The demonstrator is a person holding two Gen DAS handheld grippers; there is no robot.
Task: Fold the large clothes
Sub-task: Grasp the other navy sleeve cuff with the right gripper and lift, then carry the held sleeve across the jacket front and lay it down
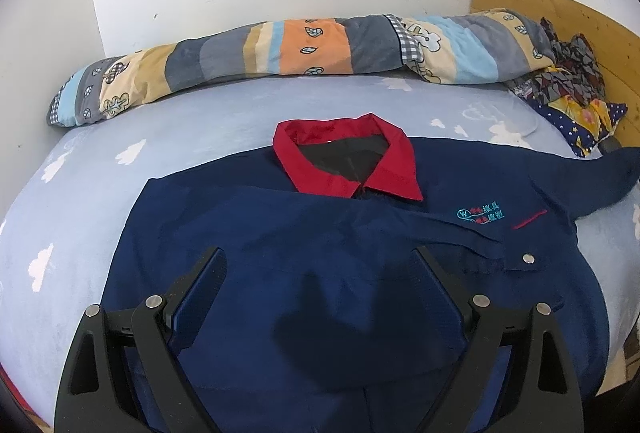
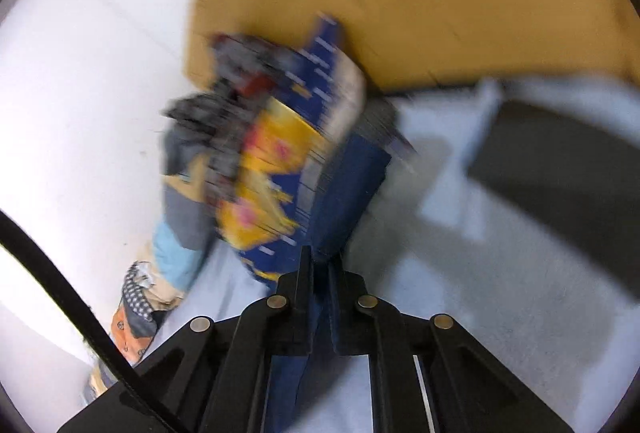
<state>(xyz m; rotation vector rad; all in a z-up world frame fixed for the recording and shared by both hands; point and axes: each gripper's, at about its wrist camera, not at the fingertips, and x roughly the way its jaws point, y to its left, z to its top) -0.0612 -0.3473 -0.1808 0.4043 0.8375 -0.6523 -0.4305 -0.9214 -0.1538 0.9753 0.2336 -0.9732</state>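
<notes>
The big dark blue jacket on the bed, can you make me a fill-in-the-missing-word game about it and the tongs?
1. The dark blue work jacket has a collar coloured ____.
2. The jacket lies on a light blue bedsheet printed with white ____.
3. The left tongs hang over the jacket with their jaws ____.
4. The right tongs are shut on dark blue ____.

Missing words: red; clouds; open; cloth

Navy jacket [image 1: 340, 273] – red collar – flat on bed, sleeve seemingly pinched.
</notes>
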